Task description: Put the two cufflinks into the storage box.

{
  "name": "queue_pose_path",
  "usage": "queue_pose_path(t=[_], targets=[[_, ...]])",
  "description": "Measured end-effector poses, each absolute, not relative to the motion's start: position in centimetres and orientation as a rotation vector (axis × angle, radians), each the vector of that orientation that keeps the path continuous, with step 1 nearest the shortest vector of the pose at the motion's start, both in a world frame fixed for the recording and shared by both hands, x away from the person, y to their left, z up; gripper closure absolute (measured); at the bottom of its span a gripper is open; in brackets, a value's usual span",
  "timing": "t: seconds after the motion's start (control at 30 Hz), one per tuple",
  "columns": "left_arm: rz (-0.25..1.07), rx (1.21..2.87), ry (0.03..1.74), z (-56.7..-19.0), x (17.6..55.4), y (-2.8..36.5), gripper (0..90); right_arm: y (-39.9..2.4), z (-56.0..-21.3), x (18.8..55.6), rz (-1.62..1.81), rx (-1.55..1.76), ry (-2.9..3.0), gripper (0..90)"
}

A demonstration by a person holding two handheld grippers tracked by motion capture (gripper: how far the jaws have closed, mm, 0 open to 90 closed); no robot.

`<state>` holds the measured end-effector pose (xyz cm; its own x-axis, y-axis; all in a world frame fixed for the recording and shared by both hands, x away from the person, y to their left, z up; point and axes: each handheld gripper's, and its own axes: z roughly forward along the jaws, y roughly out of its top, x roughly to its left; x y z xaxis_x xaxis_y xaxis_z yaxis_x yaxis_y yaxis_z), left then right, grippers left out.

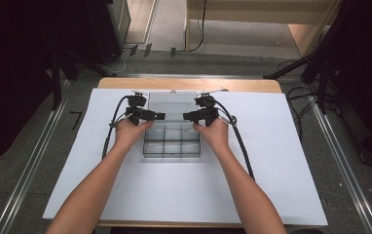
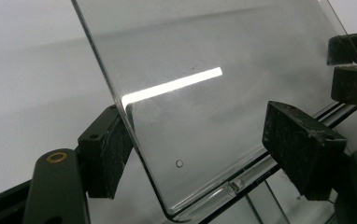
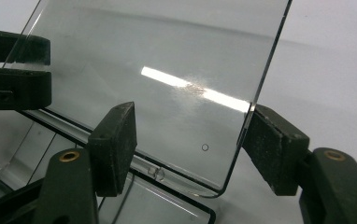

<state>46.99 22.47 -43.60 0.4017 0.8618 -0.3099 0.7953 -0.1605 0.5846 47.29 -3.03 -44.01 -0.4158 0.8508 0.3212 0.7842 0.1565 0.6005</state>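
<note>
While the clear lid [image 1: 172, 101] of the compartment box [image 1: 172, 141] at frame centre stands raised, jaws of the left hand-held gripper [image 1: 160, 116] and right hand-held gripper [image 1: 186, 116] are parted around its side edges, unclamped; the lid could be knocked shut; the box could be shoved across the table [image 1: 271, 161].

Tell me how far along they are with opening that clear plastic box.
Done: the lid of the clear box is swung up and back on its hinge, so the compartments lie open. In hand: the left gripper and the right gripper each have open jaws around a corner of the lid without squeezing it. Left: probably just pulling both grippers away; the compartments look empty, though that is hard to tell.
</note>
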Motion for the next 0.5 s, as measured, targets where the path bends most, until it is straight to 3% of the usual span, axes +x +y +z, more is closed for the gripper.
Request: queue_pose_path(t=[0.5], targets=[[0.106,1.964,1.444,-43.70,47.16,22.49,24.5,-3.20,-44.17,47.51,1.110,1.686,2.324,35.4]])
